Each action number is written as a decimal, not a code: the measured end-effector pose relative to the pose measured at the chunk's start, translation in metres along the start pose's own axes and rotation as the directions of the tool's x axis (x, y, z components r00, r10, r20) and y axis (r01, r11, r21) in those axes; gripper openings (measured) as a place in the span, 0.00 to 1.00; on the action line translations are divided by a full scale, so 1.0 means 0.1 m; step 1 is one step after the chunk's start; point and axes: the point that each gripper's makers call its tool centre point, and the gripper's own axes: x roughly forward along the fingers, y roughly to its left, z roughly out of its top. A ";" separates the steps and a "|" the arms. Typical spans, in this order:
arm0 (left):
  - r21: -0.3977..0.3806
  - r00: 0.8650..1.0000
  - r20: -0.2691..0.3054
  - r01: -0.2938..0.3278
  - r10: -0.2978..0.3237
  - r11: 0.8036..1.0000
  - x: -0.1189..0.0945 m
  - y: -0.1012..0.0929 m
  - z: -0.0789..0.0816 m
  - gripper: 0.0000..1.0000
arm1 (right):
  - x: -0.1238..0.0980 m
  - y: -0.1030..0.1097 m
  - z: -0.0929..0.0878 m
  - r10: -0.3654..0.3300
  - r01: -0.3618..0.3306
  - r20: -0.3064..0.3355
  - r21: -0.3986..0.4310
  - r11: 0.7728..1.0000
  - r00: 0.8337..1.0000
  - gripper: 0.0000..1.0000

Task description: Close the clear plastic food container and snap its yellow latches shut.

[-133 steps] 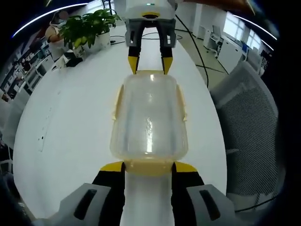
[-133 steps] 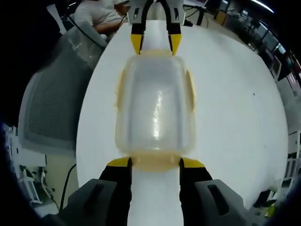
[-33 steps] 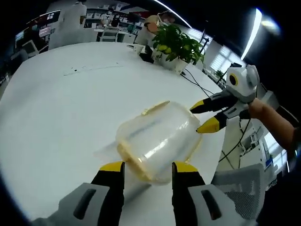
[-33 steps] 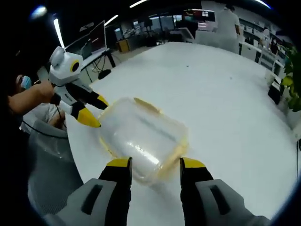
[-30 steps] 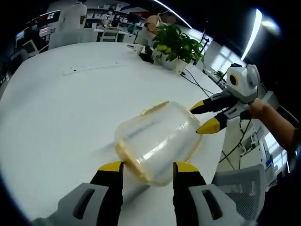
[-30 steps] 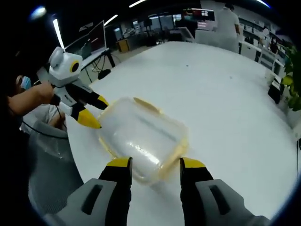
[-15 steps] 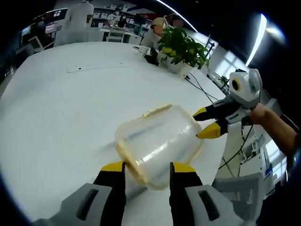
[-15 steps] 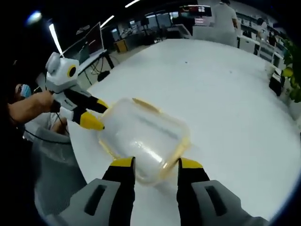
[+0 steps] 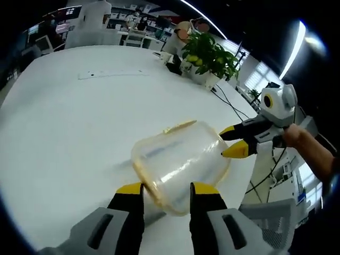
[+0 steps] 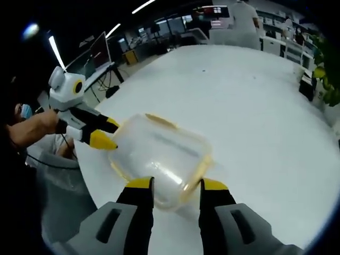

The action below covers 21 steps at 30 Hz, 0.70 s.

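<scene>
Left gripper view: one clear container [image 9: 180, 159] on a white table [image 9: 69, 122], between two grippers [image 9: 162, 190] [image 9: 229, 142], each with parted jaws.

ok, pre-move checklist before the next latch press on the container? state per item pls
1. Lid seated on the container: ok, it sits on top in both views.
2. Left claw lined up on the near end: ok, its jaws are open and straddle that end.
3. Right claw lined up on the opposite end: ok, open, jaws on either side of it.
4. Long-side yellow latch snapped down: not ok, it sticks out from the wall.
5. End latches under the jaws: cannot tell, blurred and partly hidden.
6. Container flat on the table: cannot tell, the fisheye view distorts it.
</scene>
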 end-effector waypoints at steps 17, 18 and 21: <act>-0.004 1.000 -0.003 0.003 -0.003 1.000 -0.02 0.06 0.00 0.26 | 0.03 0.11 0.02 -0.015 0.015 0.012 0.030 0.999 1.000 0.30; -0.006 1.000 -0.003 0.003 -0.003 1.000 -0.03 0.07 -0.02 0.26 | 0.03 0.12 0.02 -0.015 0.015 0.013 0.030 0.999 1.000 0.30; -0.009 1.000 0.000 0.002 -0.002 1.000 -0.06 0.09 -0.04 0.26 | 0.05 0.16 0.03 -0.019 0.018 0.020 0.038 0.999 1.000 0.30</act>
